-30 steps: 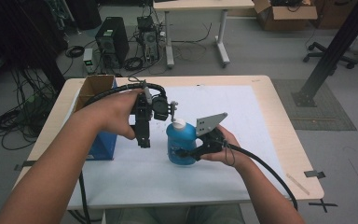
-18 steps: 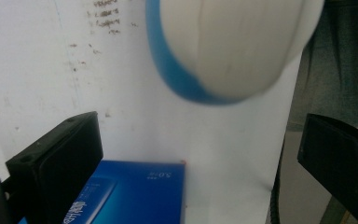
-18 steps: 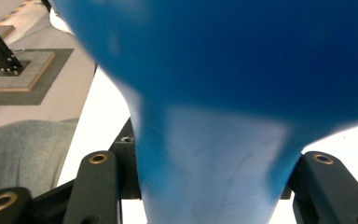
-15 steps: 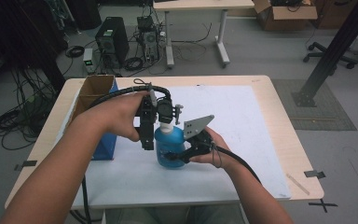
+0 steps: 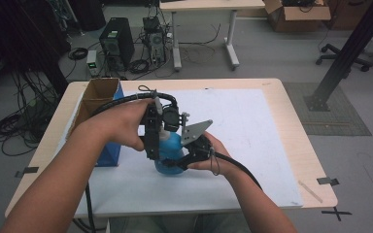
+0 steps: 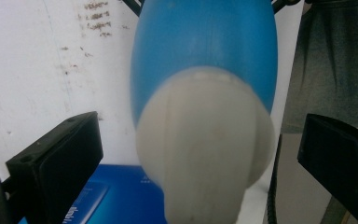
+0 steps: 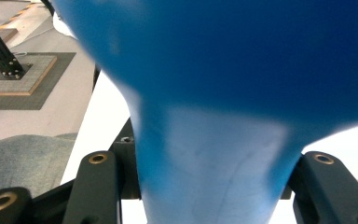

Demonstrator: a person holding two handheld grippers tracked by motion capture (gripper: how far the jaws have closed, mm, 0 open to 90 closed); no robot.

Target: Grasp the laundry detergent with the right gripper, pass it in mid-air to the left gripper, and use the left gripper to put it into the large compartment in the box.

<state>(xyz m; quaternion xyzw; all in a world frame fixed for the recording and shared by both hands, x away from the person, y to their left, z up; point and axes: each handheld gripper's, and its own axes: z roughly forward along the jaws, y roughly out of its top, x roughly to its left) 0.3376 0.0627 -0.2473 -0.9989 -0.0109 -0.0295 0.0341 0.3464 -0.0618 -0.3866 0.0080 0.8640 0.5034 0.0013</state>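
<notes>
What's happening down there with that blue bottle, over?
Right hand-held gripper shut on the bottle. Left hand-held gripper open, jaws either side of the white cap. Blue box close on the left.

Bottle [image 5: 169,154] shifted toward 9 o'clock across the white sheet [image 5: 252,126], carried by the right gripper [image 5: 177,164]; right hand [image 5: 212,156] and forearm came along with it. Bottle started right of the left gripper [image 5: 151,145]; its white cap [image 6: 205,144] now sits directly under that gripper, between its two jaws, gaps showing either side in the left gripper view. Bottle now just beside the blue box [image 5: 108,145], earlier clearly apart from it. Most of the travel happened in the first half of the interval; the last step is small.
</notes>
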